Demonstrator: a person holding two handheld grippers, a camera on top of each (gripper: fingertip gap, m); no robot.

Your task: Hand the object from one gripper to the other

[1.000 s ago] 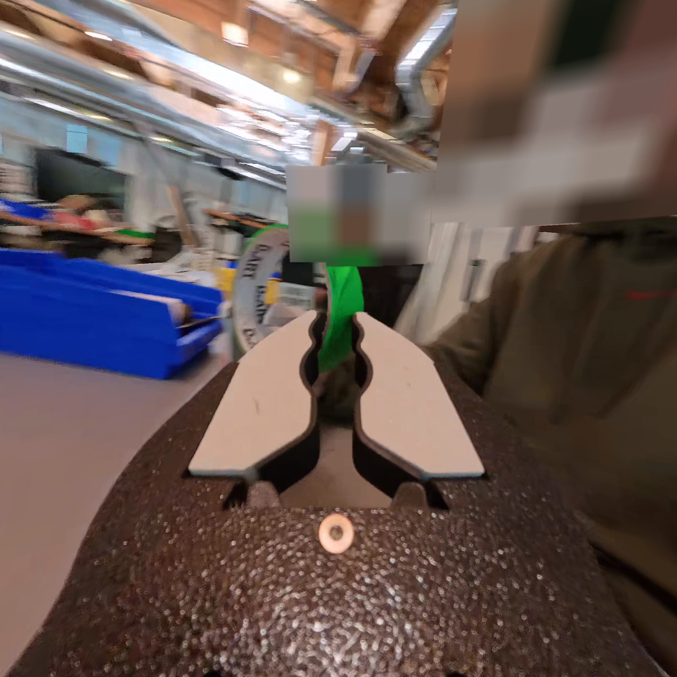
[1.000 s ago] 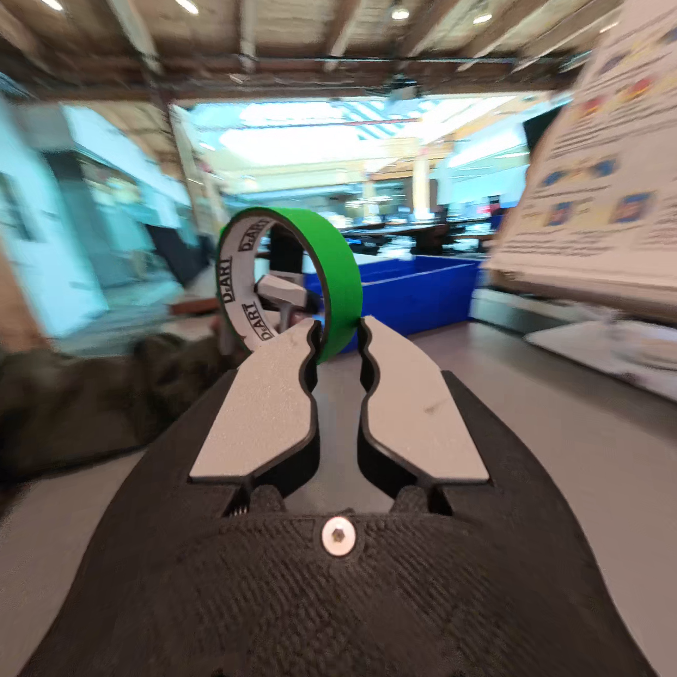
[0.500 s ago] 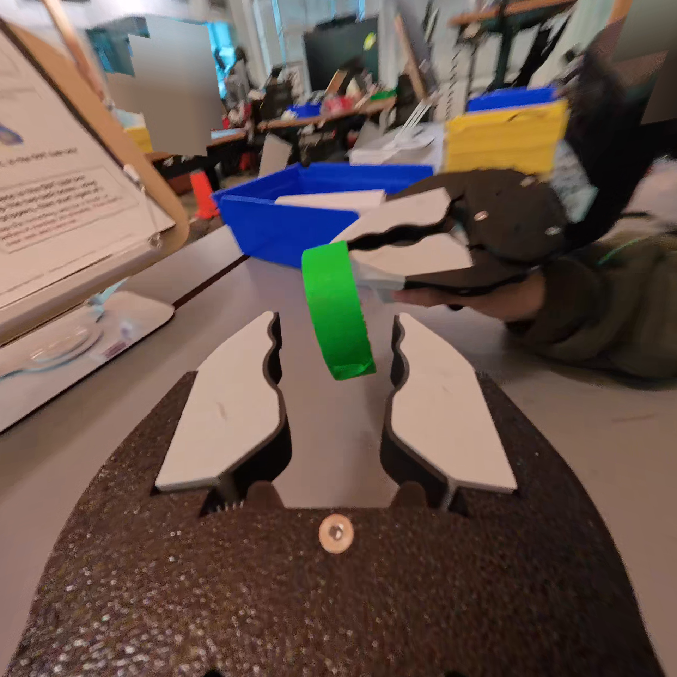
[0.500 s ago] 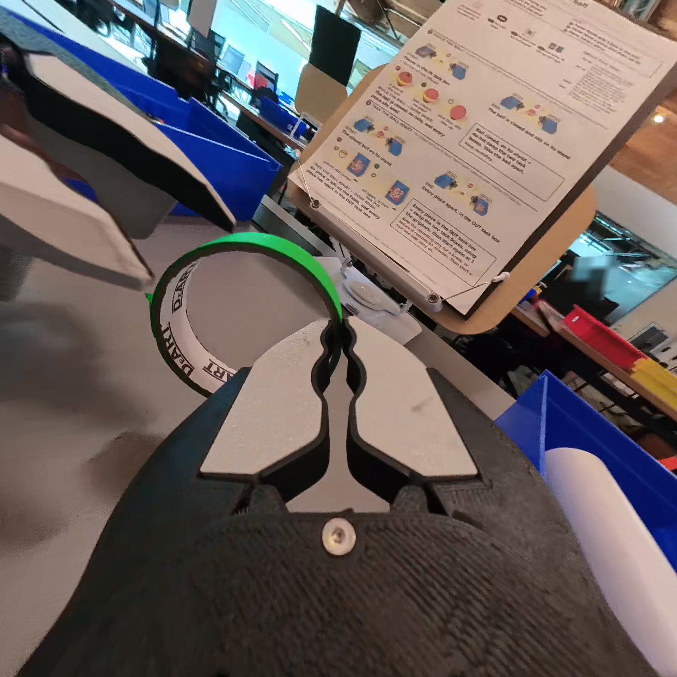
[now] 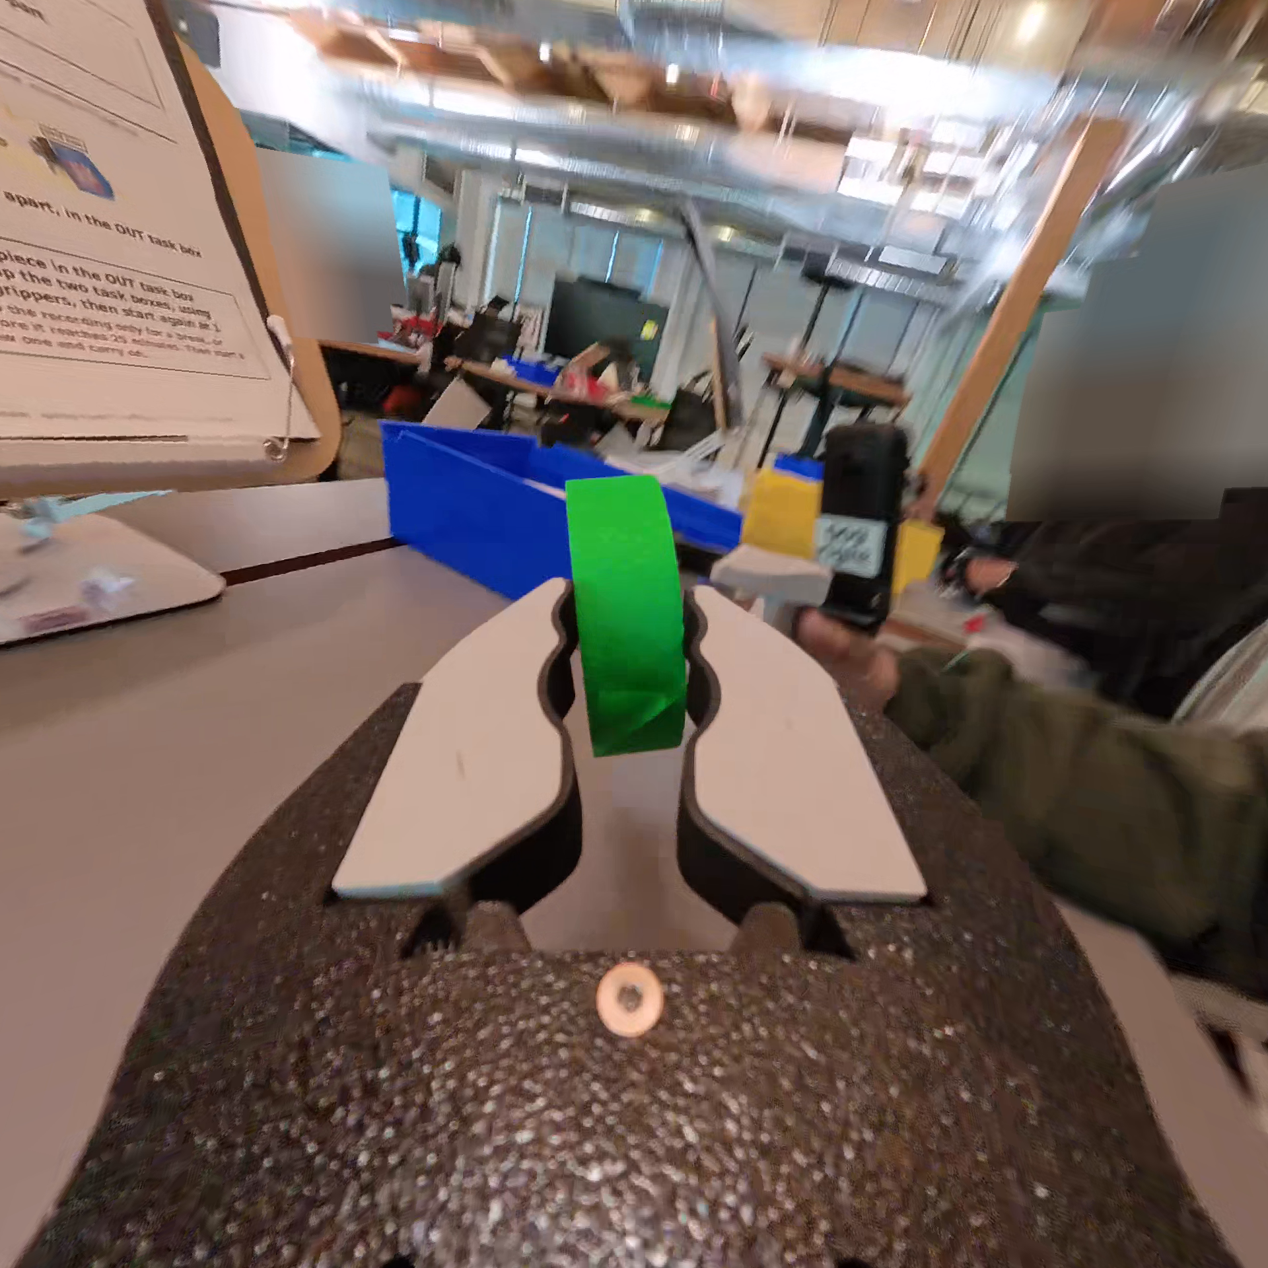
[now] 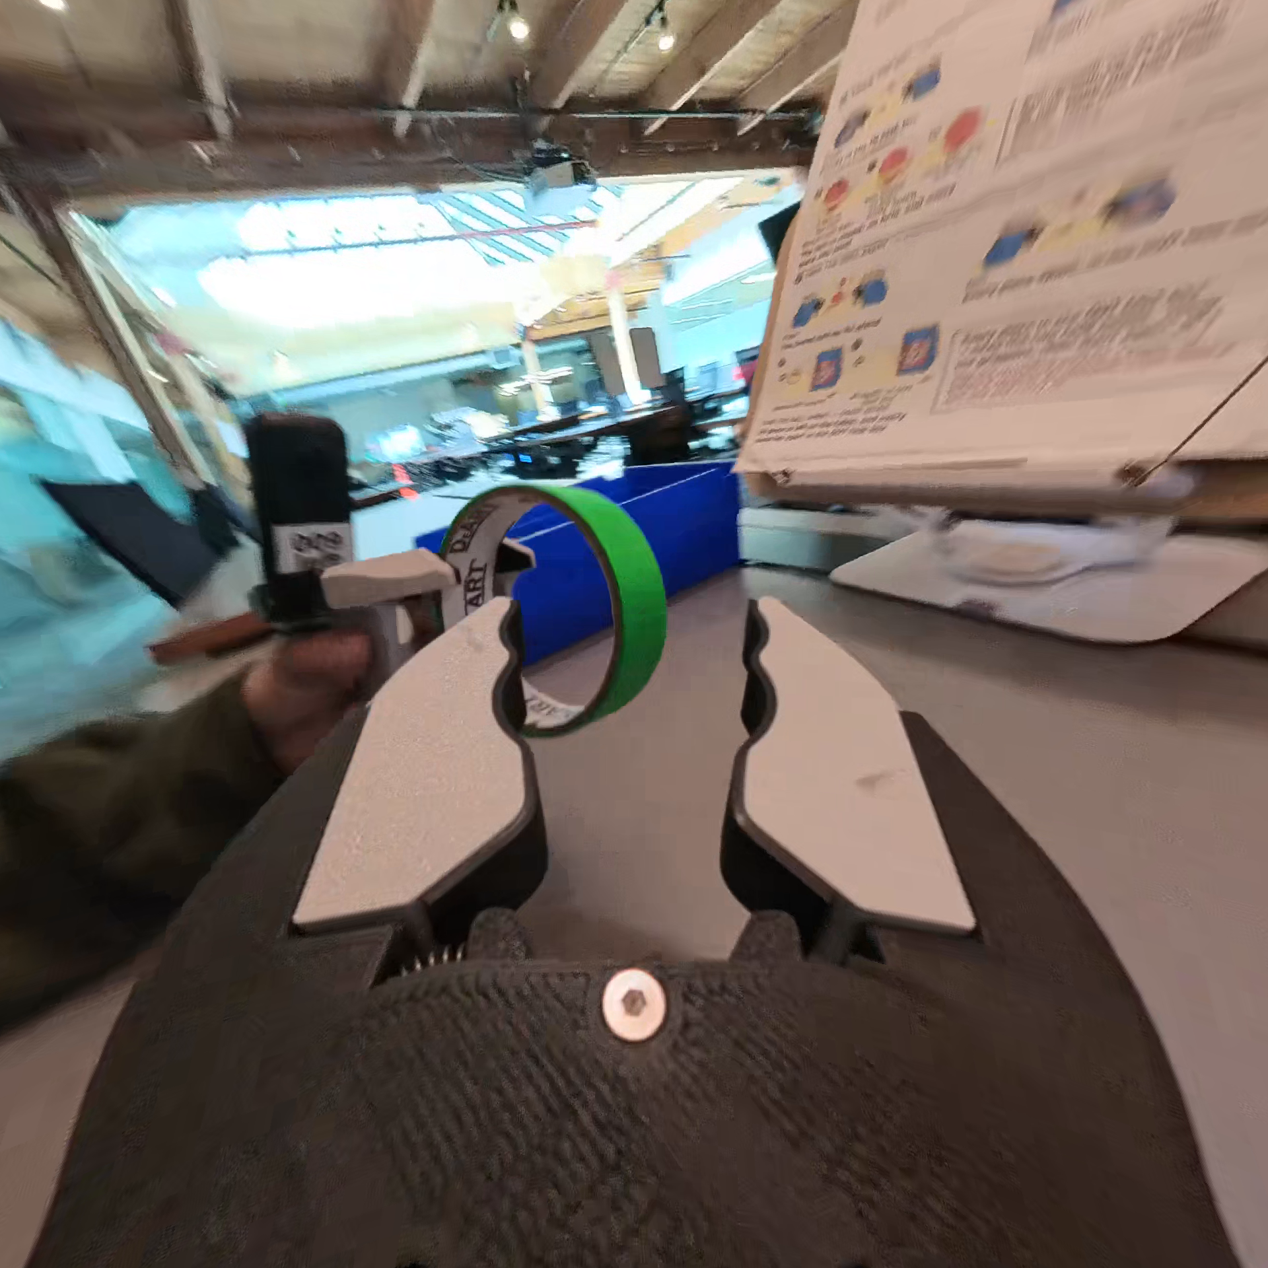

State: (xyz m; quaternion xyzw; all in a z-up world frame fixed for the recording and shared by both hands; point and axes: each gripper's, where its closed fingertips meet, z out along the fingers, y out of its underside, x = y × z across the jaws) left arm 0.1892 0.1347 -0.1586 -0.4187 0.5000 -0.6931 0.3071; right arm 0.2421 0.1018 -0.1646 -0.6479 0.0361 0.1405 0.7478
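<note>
A roll of green tape [image 5: 628, 617] stands edge-on between the fingertips of my left gripper [image 5: 628, 604], which is shut on its two rims and holds it above the grey table [image 5: 206, 720]. In the right wrist view the tape [image 6: 624, 542] hangs just ahead of my right gripper [image 6: 631, 607], which is wide open and not touching it. The left gripper's grey fingers [image 6: 384, 580] clamp the roll from the left there. The right gripper's finger [image 5: 775, 583] and black body show behind the tape in the left wrist view.
A blue bin [image 5: 473, 508] stands on the table behind the tape and also shows in the right wrist view [image 6: 686, 521]. An instruction board on a white stand [image 5: 103, 274] is at the left. A yellow bin [image 5: 782, 521] is farther back. A person's olive sleeve [image 5: 1098, 789] is at the right.
Half a second ago the right gripper was shut on the tape and the left was open around it. Now the left has closed on the tape and the right has opened and let go.
</note>
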